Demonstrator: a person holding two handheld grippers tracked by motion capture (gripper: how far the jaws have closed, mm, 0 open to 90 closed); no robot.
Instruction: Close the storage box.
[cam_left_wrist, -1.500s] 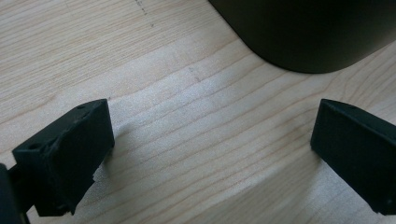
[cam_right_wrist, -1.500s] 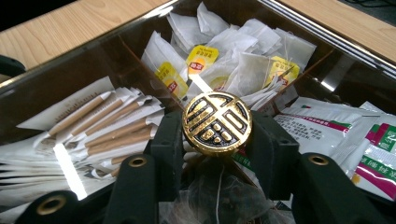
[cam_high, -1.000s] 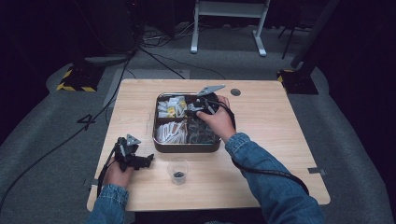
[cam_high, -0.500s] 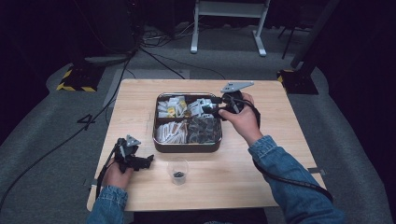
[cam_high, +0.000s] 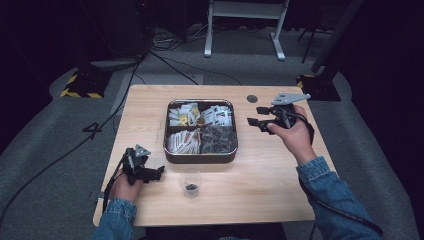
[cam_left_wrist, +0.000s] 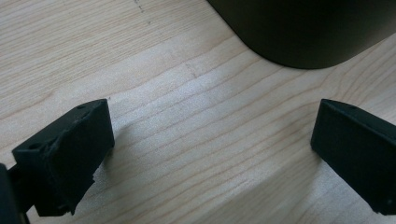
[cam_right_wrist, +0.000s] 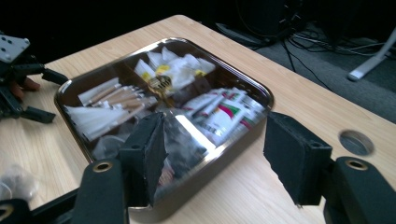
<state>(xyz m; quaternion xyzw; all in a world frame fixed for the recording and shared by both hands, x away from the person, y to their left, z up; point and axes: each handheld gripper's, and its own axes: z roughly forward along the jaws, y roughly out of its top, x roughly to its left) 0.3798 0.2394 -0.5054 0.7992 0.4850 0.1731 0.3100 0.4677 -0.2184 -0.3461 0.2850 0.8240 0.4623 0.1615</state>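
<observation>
wooden table (cam_high: 280, 175), compartment tray (cam_high: 200, 156), right gripper (cam_high: 256, 116) (jaws apart, opening)

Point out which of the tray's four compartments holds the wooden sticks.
It is the compartment with the wooden sticks at the near left of the metal tray, on the person's side; the other three hold packets or dark wrapped items instead.
</observation>
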